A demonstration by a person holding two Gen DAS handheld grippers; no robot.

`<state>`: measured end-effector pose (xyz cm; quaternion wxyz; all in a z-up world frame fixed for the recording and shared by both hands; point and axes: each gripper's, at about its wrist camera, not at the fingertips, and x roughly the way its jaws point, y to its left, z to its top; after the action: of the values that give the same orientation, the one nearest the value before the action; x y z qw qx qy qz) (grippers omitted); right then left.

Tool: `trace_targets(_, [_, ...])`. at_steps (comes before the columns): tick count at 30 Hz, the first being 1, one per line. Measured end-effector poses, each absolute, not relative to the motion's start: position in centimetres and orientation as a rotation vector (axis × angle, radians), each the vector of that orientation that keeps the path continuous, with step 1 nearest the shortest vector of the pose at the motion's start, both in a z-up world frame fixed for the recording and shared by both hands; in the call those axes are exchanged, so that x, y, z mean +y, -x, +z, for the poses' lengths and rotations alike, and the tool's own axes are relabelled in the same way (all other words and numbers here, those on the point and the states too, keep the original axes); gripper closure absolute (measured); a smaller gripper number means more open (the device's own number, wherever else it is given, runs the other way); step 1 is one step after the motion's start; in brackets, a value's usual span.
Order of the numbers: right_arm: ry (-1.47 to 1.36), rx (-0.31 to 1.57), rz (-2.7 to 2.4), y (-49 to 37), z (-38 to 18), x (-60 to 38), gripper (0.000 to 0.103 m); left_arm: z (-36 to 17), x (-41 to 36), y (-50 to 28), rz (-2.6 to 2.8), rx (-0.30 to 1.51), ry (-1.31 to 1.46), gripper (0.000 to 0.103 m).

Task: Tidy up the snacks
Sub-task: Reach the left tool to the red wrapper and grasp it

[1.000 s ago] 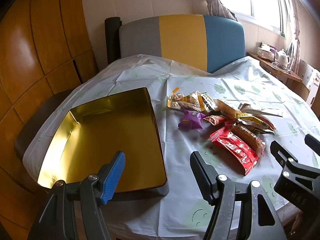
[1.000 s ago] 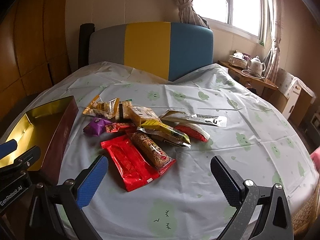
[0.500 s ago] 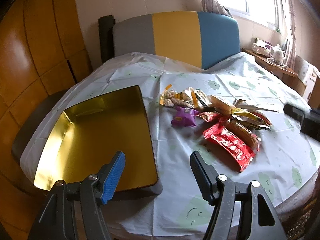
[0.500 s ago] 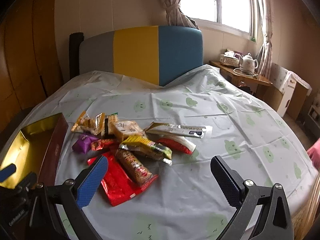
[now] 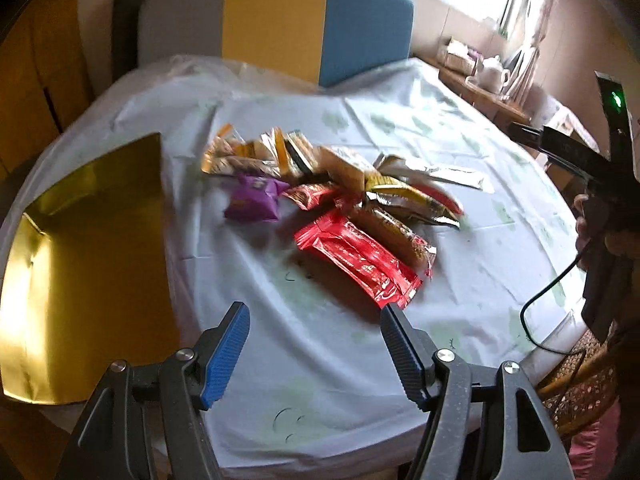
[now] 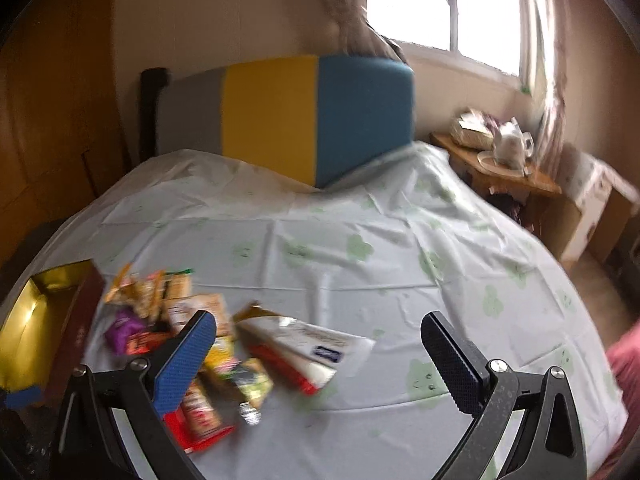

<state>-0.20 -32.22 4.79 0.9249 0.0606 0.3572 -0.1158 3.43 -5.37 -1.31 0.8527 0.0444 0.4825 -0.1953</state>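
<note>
Gold foil lines the open box (image 5: 88,240) at the left edge of the table (image 5: 460,280), which wears a pale cloth printed with green clouds. Snack packets lie heaped just right of the box: a purple pouch (image 5: 254,200), a long red wrapper (image 5: 360,258). The left tongs (image 5: 314,348) and the right tongs (image 6: 320,354) both gape, holding nothing, above the cloth.

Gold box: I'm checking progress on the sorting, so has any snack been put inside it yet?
No: in the left wrist view the gold box shows only its bare shiny floor, and the snacks all lie on the tablecloth beside it.
</note>
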Motion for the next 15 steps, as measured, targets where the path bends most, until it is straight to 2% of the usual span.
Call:
trace_targets(4, [-0.282, 0.801, -0.282, -0.1, 3.4, -35.4, 0.000, -2.1, -6.8, -5.3, -0.449, 1.095, -0.039, 0.037])
trace_targets(8, [-0.309, 0.789, -0.262, 0.0, 3.8, -35.6, 0.000, -3.8, -8.2, -8.0, -0.451, 1.244, 0.052, 0.047])
trace_targets(15, [-0.274, 0.773, -0.207, 0.0, 4.3, -34.4, 0.000, -5.4, -10.2, -10.5, -0.354, 1.309, 0.127, 0.046])
